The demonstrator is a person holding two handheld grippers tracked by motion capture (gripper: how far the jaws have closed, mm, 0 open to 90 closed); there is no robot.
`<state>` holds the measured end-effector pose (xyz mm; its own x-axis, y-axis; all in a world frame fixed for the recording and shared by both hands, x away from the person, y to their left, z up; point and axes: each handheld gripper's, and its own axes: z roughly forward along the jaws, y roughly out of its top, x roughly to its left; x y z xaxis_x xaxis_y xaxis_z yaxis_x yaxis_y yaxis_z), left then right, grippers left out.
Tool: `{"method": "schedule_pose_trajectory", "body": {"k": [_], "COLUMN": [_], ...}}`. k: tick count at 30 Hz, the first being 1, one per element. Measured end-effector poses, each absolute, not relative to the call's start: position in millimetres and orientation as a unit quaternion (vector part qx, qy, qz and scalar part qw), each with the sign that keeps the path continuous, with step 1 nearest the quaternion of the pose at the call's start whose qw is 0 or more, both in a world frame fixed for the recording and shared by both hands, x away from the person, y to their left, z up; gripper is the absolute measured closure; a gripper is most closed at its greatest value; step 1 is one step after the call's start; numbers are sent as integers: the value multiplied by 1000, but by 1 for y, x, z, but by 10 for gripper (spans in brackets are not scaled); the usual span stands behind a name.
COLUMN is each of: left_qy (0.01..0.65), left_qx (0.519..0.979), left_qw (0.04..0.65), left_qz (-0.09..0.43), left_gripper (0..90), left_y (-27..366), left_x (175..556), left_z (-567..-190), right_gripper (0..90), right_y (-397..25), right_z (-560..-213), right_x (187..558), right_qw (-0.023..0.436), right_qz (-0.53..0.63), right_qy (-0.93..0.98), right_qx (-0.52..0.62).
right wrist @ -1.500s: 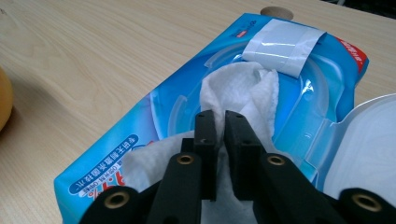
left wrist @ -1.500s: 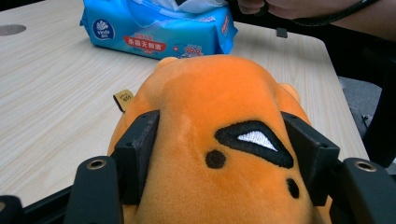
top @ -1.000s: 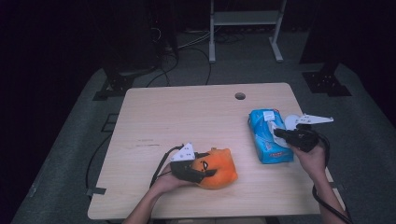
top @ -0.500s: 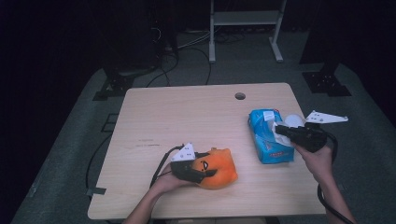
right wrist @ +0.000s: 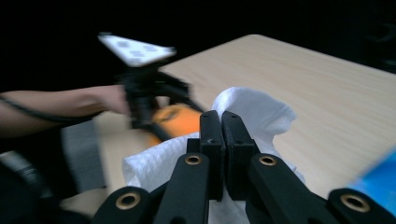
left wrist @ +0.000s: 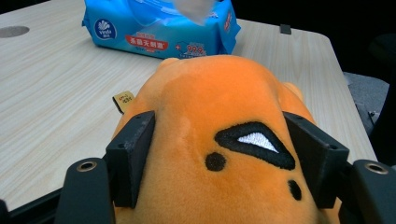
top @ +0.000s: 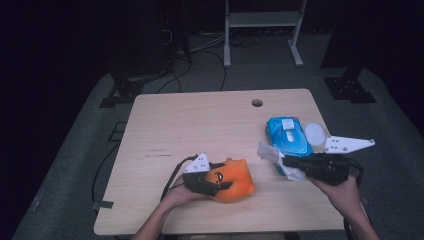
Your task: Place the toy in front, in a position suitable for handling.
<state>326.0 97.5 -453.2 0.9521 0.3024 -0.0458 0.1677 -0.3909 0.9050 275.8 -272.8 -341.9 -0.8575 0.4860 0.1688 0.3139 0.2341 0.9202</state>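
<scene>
White, limp wipe (right wrist: 254, 112) is pinched in the right gripper's (top: 286, 161) closed jaws, beside the blue pack (top: 287, 136) near the tabletop's right edge; it tears easily. The left gripper (left wrist: 219, 154) clamps the soft orange plush (left wrist: 210, 140) by the front edge.

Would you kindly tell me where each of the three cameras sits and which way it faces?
High view: above the person's side, looking forward and down on the table; both forearms, left gripper and right gripper enter from below.
Left gripper view: rides the left gripper, jaws clamping the orange plush toy, facing the blue wipes pack.
Right gripper view: rides the right gripper, jaws shut on a white wipe.
All views share the toy.
</scene>
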Motion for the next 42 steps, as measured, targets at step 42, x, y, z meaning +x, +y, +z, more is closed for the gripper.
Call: {"method": "schedule_pose_trajectory", "body": {"k": [42], "left_qy": [124], "left_qx": [849], "left_qw": [512], "left_qz": [51], "left_gripper": [197], "left_y": [95], "left_x": [327], "left_z": [-446], "right_gripper": [689], "right_y": [-155], "right_z": [-420], "right_x": [305], "right_qw": [94], "right_qz": [477], "right_qy": [859], "right_qx": [161]}}
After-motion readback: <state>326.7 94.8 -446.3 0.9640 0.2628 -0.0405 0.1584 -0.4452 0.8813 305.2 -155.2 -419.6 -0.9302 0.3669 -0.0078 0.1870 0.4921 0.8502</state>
